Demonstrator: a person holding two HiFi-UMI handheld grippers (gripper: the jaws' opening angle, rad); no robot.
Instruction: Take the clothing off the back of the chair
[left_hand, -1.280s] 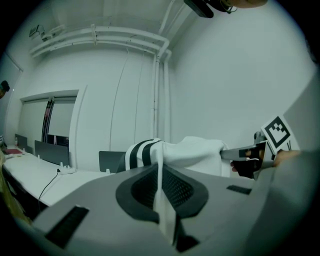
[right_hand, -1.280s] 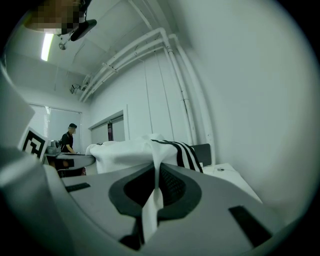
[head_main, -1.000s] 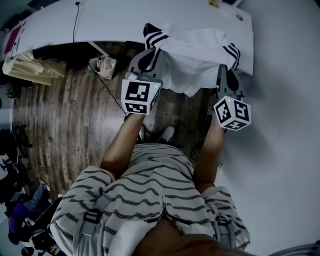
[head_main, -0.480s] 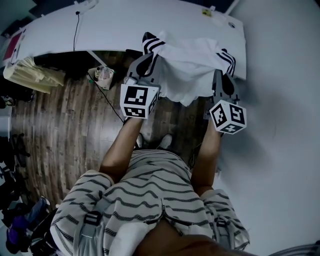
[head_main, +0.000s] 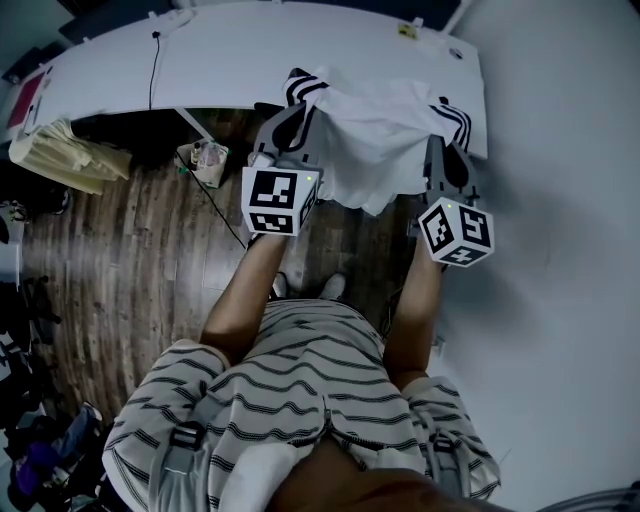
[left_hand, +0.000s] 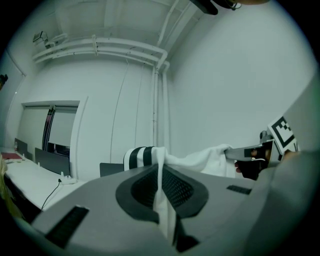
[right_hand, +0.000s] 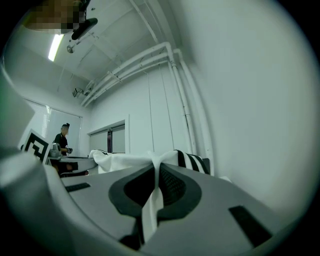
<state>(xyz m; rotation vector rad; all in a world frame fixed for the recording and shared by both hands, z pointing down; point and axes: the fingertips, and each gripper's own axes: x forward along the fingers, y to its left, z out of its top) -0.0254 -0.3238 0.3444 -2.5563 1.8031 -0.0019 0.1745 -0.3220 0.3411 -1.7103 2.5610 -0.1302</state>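
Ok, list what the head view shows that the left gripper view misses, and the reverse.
Head view only: the wooden floor, the person's striped shirt and shoes, and the left gripper seen from above. Left gripper view only: the ceiling pipes, and that gripper's jaws shut on a fold of cloth. Both: the white garment with black stripes, the right gripper holding its other end, and the white desk.

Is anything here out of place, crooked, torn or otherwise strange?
Nothing stands out. The white garment hangs spread between the left gripper and the right gripper. Each gripper is shut on its cloth near a striped sleeve, and no tear is visible.
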